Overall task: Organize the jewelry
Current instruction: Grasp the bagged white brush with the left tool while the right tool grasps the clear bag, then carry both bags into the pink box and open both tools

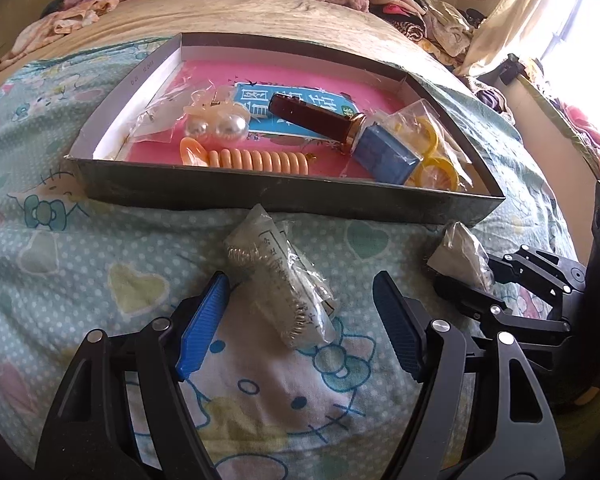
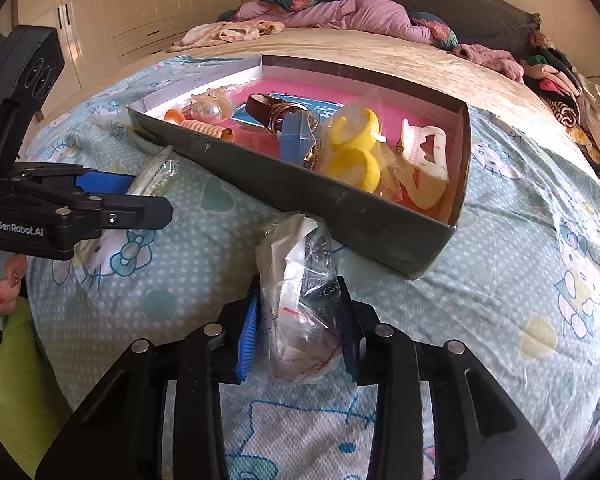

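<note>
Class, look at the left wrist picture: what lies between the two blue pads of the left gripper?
A clear plastic packet lies on the bedspread between the left gripper's open jaws, which do not yet press it. The left wrist view shows it.

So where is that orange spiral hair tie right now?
The orange spiral hair tie lies inside the open box, against its near wall, just in front of the pearl clip; the left wrist view shows it left of the blue case.
</note>
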The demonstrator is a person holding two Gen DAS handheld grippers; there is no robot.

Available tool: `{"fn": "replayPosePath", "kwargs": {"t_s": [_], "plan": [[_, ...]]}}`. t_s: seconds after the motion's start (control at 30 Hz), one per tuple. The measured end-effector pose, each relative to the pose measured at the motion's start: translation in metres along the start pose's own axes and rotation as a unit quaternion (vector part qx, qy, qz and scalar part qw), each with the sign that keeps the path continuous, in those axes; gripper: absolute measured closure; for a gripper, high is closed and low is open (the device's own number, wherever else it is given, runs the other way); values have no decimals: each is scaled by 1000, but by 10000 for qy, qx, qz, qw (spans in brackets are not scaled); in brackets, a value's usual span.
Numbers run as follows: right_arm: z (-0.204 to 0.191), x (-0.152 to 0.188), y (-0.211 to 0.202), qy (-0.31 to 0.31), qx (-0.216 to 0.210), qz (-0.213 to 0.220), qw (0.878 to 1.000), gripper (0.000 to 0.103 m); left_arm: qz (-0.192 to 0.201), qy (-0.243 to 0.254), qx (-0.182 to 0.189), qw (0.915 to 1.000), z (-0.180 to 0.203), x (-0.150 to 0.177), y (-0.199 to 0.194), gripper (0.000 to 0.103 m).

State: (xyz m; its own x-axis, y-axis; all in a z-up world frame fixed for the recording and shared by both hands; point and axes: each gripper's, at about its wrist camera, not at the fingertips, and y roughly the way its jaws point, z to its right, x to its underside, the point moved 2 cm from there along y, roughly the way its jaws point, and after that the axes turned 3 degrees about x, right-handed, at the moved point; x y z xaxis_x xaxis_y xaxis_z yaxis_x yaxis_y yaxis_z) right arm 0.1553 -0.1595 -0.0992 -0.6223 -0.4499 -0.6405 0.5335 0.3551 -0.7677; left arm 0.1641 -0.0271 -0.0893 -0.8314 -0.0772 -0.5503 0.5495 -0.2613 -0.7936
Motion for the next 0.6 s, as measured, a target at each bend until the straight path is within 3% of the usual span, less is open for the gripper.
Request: {"fn": "replayPosePath", "kwargs": {"t_s": [0.03, 0.1, 0.17, 0.4, 0.6], "plan": [[0, 0, -2, 26, -55, -9, 10000, 71, 5, 64, -55, 10000, 2, 1, 1, 38], [3, 1, -7, 176, -228, -12, 9996, 72, 30, 180, -202, 9996, 3, 3, 1, 58], [6, 1, -15, 372, -425, 15, 9984, 72, 52, 212, -192, 9996, 2, 3, -1, 66], [15, -3, -45, 937, -952, 186, 9909, 72, 422, 382, -46, 9984, 5, 6, -32, 70], [18, -21, -66, 1144, -1013, 439, 9873, 72, 790, 206, -43, 9967, -8, -6, -62, 70]]}}
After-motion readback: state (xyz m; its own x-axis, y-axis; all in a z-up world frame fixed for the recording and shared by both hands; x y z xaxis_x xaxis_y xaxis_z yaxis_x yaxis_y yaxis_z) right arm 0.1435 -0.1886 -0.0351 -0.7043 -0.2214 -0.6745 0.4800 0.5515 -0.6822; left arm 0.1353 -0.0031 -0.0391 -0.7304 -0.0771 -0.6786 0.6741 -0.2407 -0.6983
